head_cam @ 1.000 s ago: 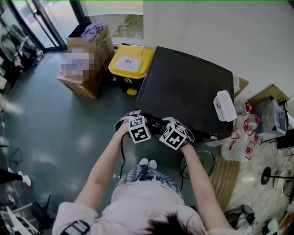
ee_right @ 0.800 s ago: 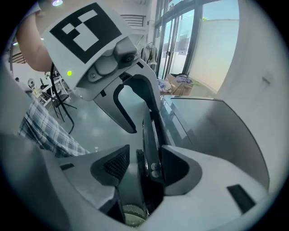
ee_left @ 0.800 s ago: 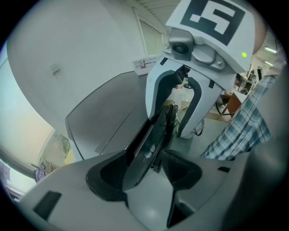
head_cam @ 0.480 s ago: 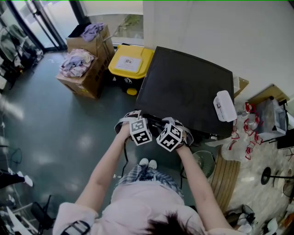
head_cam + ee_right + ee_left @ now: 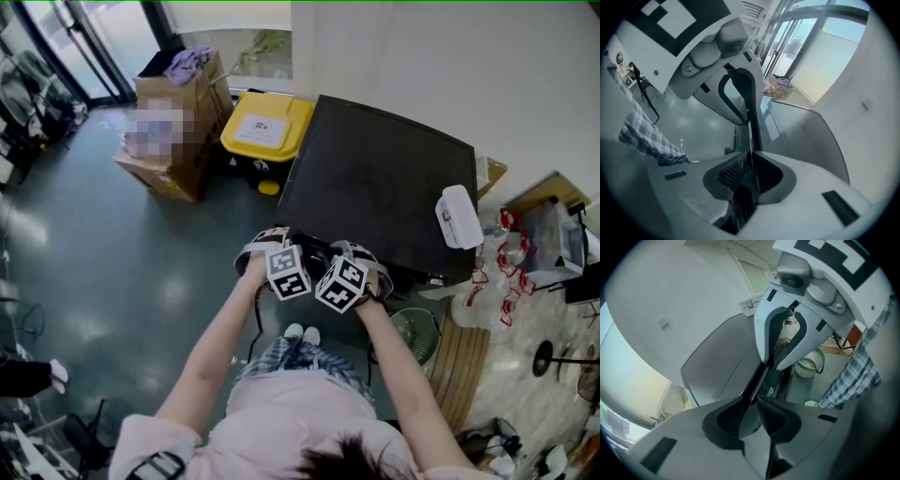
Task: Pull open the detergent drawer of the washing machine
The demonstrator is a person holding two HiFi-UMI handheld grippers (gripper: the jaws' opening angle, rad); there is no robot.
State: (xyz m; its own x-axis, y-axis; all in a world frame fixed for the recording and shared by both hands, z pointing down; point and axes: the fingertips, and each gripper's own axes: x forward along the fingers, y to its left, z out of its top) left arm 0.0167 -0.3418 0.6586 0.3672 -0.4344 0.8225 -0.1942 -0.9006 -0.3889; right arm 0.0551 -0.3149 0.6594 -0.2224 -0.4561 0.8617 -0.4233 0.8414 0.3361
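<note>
Head view, upper left: stacked cardboard boxes [image 5: 178, 122] with cloth heaped on top, on a glossy grey-green floor [image 5: 103, 272]. Just right of them is a black bin with a yellow lid [image 5: 267, 127], close to the left side of the washing machine [image 5: 384, 178]. The machine is a box with a flat, matte, dark grey top, in the upper centre-right of the frame. A white rounded-rectangular container [image 5: 458, 216] lies on its right edge.

The detergent drawer [image 5: 314, 248] sits at the machine's front top edge, centre frame. Only a thin, dark, smooth lip shows, mostly covered by the marker cubes and hands. Its long axis runs along the front edge, upper left to lower right. Its face points toward the person at the bottom of the frame. How far out it is, I cannot tell.

The left gripper [image 5: 751, 401] has ribbed black pads that have just been closing. They now pinch the dark lip, which fills the narrow gap. The right gripper [image 5: 750, 164] is just beside it on the same lip. Its jaws have also just been closing and are nearly together, pressed on the thin edge.

Below the machine's right front corner is a white mesh basket [image 5: 415, 330]. Right of that is a wooden slatted bench [image 5: 464, 361], then clear plastic items with red marks [image 5: 497, 272].
</note>
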